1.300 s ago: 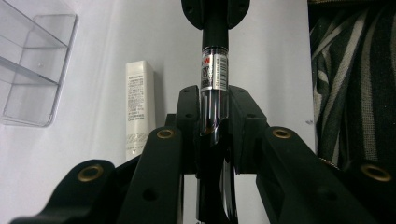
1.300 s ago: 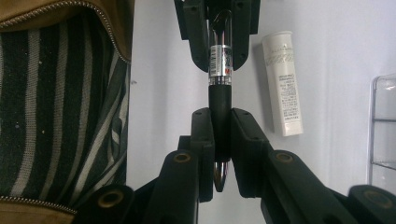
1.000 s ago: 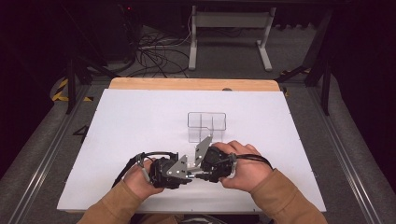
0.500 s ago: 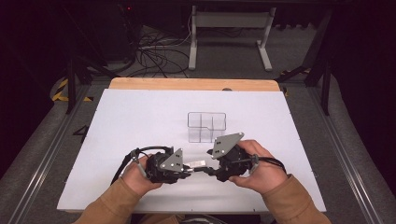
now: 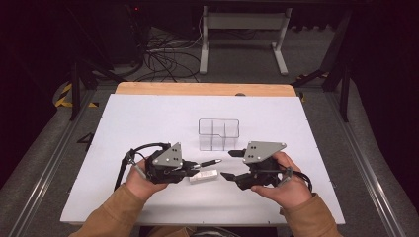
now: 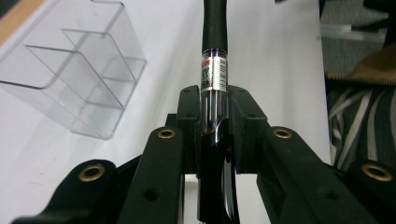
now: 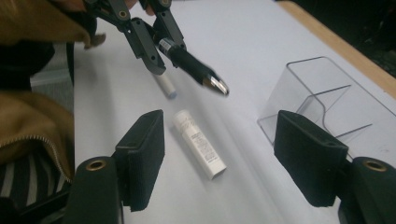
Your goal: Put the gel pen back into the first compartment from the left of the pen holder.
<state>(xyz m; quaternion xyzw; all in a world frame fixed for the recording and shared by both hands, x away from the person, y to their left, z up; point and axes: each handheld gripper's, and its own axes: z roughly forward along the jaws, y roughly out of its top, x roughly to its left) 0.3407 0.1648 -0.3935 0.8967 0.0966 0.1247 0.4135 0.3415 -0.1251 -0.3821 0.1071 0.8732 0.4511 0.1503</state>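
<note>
— Where is the pen [image 6: 214, 60] right now?

— Clamped in the left gripper [image 5: 190, 168]. Its jaws are pressed together on the barrel, and the black grip end with its metal tip sticks out past them, toward the right gripper [image 5: 232, 164]. The pen is held off the table [image 5: 148, 113].

— And the right gripper's jaws?

— Apart, with nothing between them; they have just been opening. In the right gripper view the two black pads stand wide, one on each side.

— What lies under them?

— A white tube [image 7: 200, 144] lies flat on the table, between the two grippers and just below the pen's tip. A second small white piece [image 7: 166, 85] lies beside the left gripper's jaws.

— And the clear box?

— The clear organizer [image 5: 219, 133] stands upright with its compartments, a little beyond both grippers, touching neither.
</note>
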